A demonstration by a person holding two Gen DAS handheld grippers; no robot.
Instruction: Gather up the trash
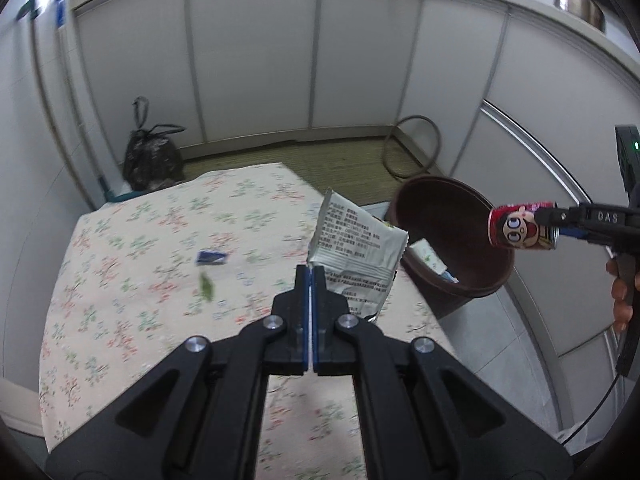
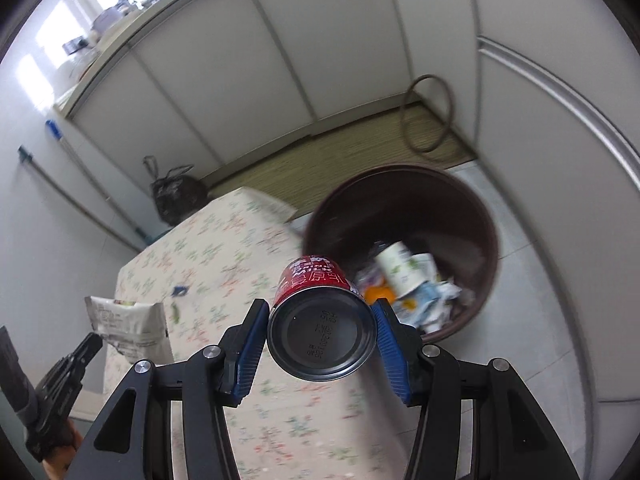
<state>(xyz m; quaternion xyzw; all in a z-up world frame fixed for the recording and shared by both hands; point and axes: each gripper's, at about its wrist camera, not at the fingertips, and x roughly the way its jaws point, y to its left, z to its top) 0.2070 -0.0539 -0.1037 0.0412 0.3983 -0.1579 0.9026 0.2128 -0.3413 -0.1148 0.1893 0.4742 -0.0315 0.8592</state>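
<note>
Left wrist view: the left gripper (image 1: 311,270) is pinched tight on a silver packet (image 1: 358,248), held up over the flowery tablecloth (image 1: 140,280). A blue scrap (image 1: 211,257) and a green scrap (image 1: 207,286) are seen on the cloth. Only the right wrist view shows the right gripper (image 2: 320,316) half open, squeezing a red can (image 2: 316,304), and the paper trash (image 2: 416,284) piled inside the brown bin (image 2: 400,184).

- White panelled cabinet fronts (image 1: 256,60) are curving across the top of the frame, under a pale counter edge.
- A strip of green-brown woven floor matting (image 1: 320,156) is lying at their foot.
- Bright window light (image 2: 52,40) is glaring at upper left.
- Pale grey floor tiles (image 2: 532,280) are showing at right.
</note>
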